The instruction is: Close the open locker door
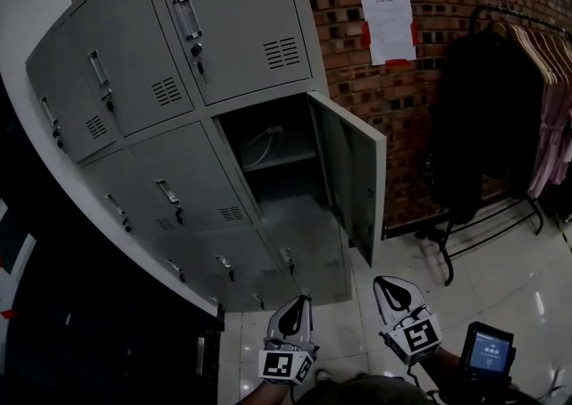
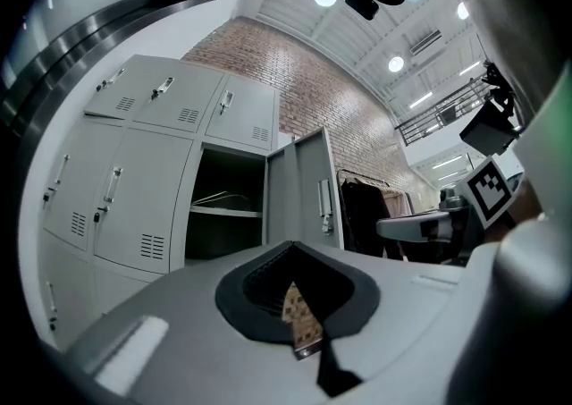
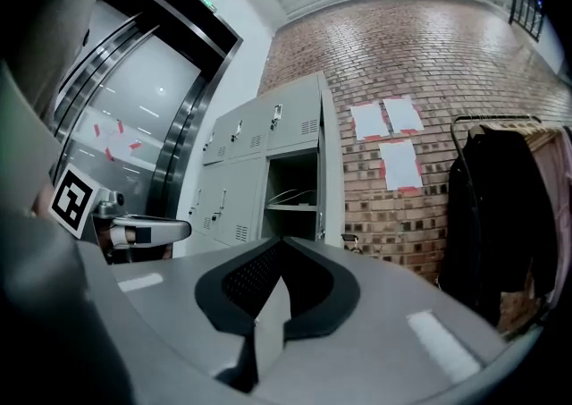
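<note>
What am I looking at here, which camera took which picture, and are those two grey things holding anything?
No robot here: a person carries hand-held tongs, one in each hand. The head view looks down from the person's head: left tongs and right tongs hang over the glossy pale tiled floor. The other two pictures come from cameras riding on each pair, looking along its jaws. Both pairs are closed and hold nothing. Ahead stands a bank of grey metal lockers beside a red brick wall; one grey locker door stands open, untouched. A rack of dark clothes stands to the right.
</note>
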The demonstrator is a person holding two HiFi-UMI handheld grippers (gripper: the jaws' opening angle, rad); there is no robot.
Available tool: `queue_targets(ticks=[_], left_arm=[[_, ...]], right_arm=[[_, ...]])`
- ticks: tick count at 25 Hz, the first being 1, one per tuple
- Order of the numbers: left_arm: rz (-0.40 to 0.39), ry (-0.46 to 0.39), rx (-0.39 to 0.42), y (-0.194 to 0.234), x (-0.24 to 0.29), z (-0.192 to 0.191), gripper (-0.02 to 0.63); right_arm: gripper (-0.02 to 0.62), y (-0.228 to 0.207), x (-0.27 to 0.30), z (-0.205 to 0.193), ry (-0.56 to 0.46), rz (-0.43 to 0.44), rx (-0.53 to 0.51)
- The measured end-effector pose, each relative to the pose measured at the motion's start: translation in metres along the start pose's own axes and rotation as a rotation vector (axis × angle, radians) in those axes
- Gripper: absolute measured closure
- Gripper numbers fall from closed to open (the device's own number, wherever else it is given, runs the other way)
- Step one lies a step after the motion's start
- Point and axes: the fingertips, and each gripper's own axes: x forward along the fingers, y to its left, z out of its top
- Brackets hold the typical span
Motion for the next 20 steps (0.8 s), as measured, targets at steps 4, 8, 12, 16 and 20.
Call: queue_targets(ticks=[4, 8, 12, 16, 20], left_arm=[[-0.038, -0.01, 0.0, 0.009, 0.026, 0.0, 0.604], [-0.068, -0.019, -0.002, 0.012, 0.048, 0.002, 0.604], [-0.078, -0.025, 0.0, 0.013, 0.063, 0.002, 0.604], [-0.072, -0.017, 0.002, 0.014, 0.071, -0.003, 0.604], [-0.06, -0.018, 0.01, 0.014, 0.077, -0.003, 0.604]], right_arm=[[0.588, -0.013, 0.02, 0.001, 0.001, -0.015, -0.021], [0.588, -0.03, 0.034, 0.019, -0.037, -0.017, -0.027], [0.588, -0.058, 0.044, 0.038, -0.072, 0.004, -0.016], [0.487, -0.08, 0.057, 0.055, -0.091, 0.103, 0.024], [0.431, -0.082, 0.074, 0.06, -0.074, 0.305, 0.049]])
